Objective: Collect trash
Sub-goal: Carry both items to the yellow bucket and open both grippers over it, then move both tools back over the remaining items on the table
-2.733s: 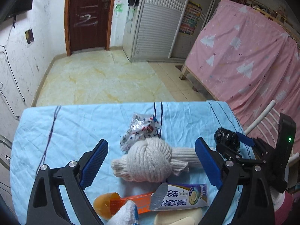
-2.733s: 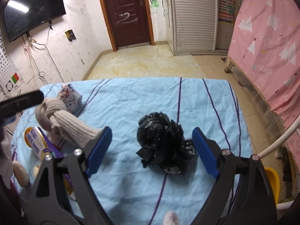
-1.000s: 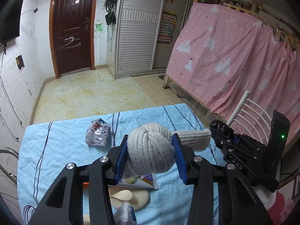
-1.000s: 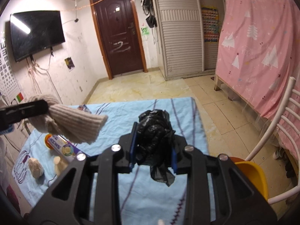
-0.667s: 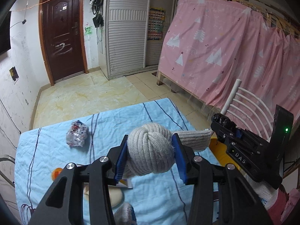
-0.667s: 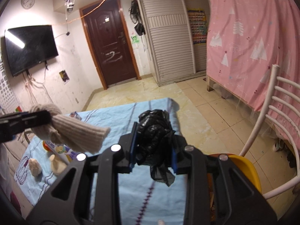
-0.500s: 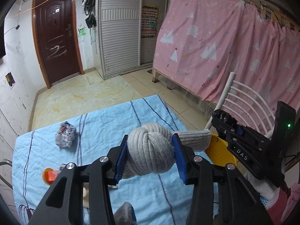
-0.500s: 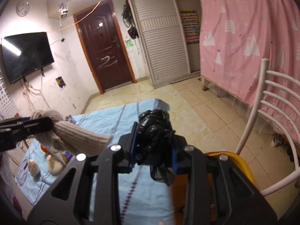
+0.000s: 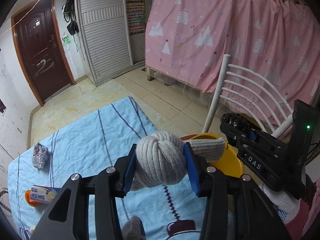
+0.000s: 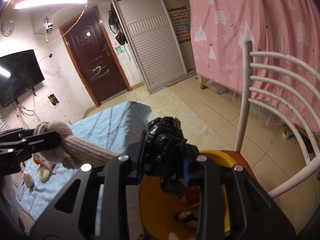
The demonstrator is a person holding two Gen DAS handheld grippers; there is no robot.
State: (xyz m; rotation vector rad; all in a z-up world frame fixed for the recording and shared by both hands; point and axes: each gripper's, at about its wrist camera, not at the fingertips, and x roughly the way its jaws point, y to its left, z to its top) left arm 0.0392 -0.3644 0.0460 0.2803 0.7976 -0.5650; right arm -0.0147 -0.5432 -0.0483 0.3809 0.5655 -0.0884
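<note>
Blue tablecloth (image 9: pixel 84 140), white chair (image 10: pixel 266 92), yellow bin (image 10: pixel 160 206)

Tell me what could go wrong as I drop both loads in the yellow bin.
The knotted sock in the left tongs sits mostly over the blue tablecloth, only its tail above the yellow bin; released now, it may miss. The black bag in the right tongs dangles a loose flap that might snag on release.
</note>
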